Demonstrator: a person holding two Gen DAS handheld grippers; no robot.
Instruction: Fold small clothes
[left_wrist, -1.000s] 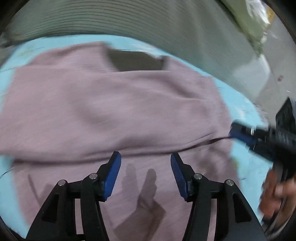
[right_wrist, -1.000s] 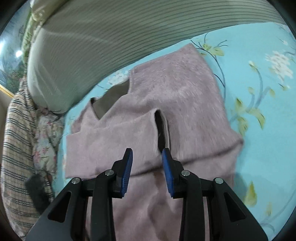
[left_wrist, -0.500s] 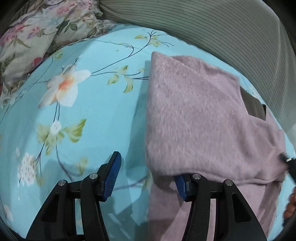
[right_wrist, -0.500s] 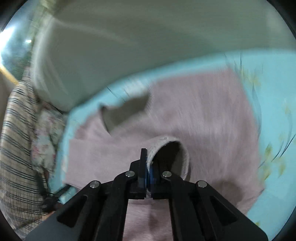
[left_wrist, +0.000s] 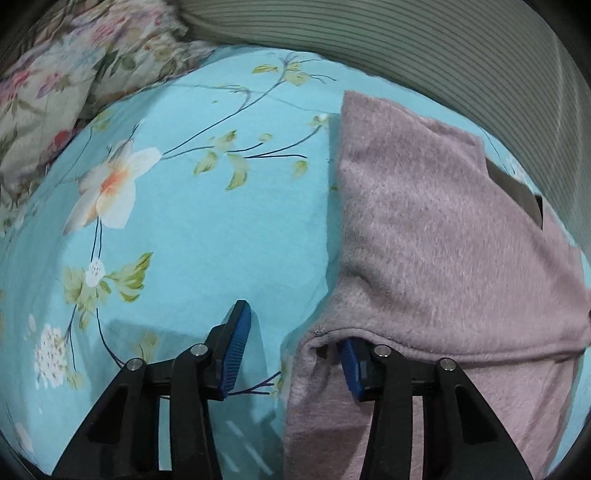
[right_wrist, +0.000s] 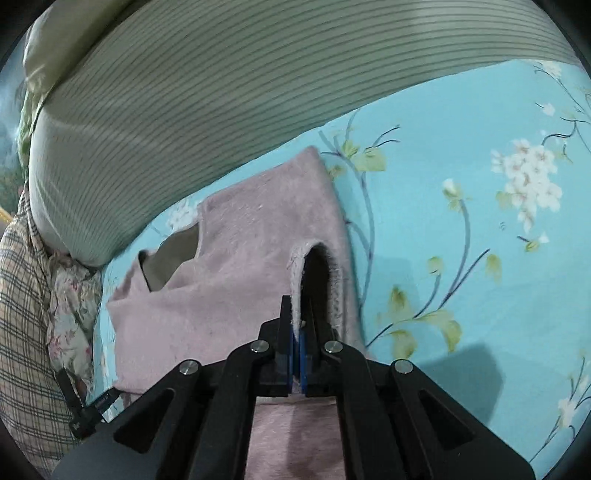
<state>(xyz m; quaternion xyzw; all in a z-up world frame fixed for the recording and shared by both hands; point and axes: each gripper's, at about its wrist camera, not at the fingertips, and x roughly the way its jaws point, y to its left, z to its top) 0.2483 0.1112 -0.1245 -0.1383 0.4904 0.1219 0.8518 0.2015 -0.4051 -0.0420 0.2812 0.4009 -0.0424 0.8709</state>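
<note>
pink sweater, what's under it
The pink sweater lies on the blue floral sheet. One finger of the closing left gripper sits under its folded edge. What lies beneath the rest is covered.

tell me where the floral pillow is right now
In the left wrist view the floral pillow fills the upper left corner, resting on the blue flowered sheet beside the striped cushion.
</note>
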